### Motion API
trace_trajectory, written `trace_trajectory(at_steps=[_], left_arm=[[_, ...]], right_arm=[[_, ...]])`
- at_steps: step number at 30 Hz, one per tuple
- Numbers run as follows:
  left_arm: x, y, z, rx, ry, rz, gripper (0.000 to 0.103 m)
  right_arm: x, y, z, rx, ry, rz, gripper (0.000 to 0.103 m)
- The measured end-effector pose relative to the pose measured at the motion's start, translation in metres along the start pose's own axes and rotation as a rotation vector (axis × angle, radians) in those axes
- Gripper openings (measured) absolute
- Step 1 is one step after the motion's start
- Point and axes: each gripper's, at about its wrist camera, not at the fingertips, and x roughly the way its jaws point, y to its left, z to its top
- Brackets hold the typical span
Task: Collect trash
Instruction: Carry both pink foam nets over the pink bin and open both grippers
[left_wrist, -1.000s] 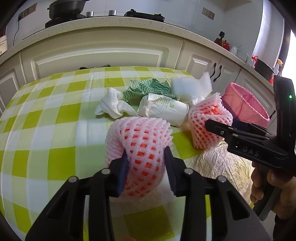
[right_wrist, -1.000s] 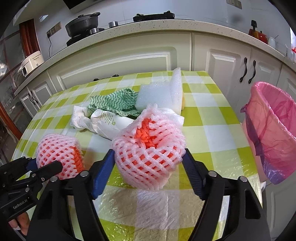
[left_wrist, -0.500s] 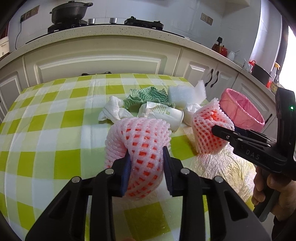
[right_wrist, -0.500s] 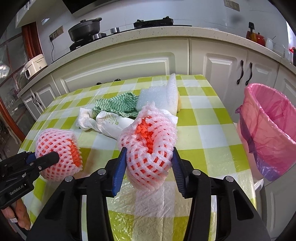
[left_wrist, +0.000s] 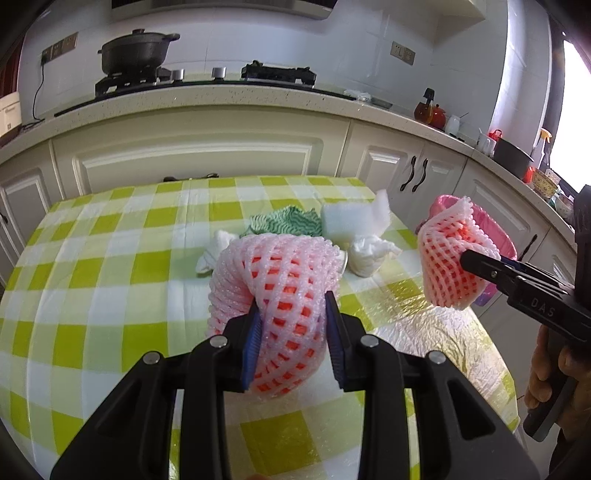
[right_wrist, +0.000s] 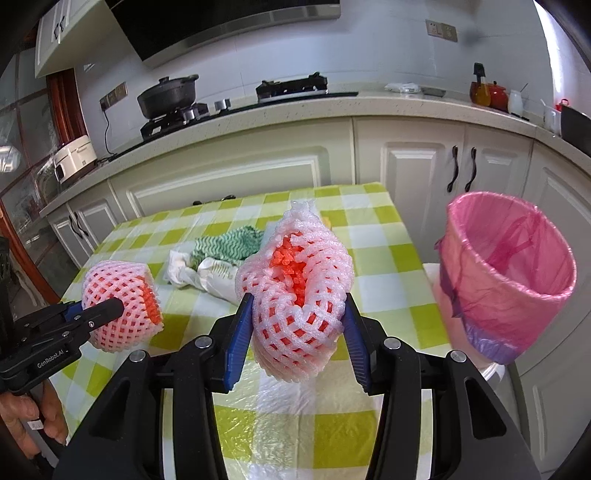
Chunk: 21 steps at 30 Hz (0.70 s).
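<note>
My left gripper (left_wrist: 293, 321) is shut on a pink foam fruit net (left_wrist: 280, 280) and holds it above the green checked table (left_wrist: 110, 295). In the right wrist view that net (right_wrist: 118, 302) hangs at the left. My right gripper (right_wrist: 297, 306) is shut on a second pink foam net (right_wrist: 299, 288), which is squeezed between the blue pads and held off the table. The left wrist view shows this net (left_wrist: 450, 258) at the right, in front of the pink-lined bin (left_wrist: 498, 236). The bin (right_wrist: 509, 273) stands right of the table, with its mouth open.
On the far part of the table lie a green wavy cloth (left_wrist: 284, 221), a white foam block (left_wrist: 351, 218), a crumpled tissue (left_wrist: 369, 254) and a white wrapper (right_wrist: 218, 273). Clear film (right_wrist: 295, 398) covers the near right corner. White cabinets and a counter run behind.
The right jaws have closed on their net and squeezed it. Both grippers have risen, and both nets are now off the table. The right one has moved towards the bin.
</note>
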Motion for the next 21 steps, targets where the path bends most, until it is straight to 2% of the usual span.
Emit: trace_trajectory(at_steps=[11,21], left_arm=[[0.003,-0.055,0.041,0.087,-0.059,-0.05,0.031],[0.028,-0.13,0.084,0.183,-0.089,-0.136,0.031]], right_arm=[[-0.029,-0.057,0.018,0.051,-0.056,-0.08,0.046],[-0.047,-0.12,0.034,0.092,-0.101,-0.167,0.046]])
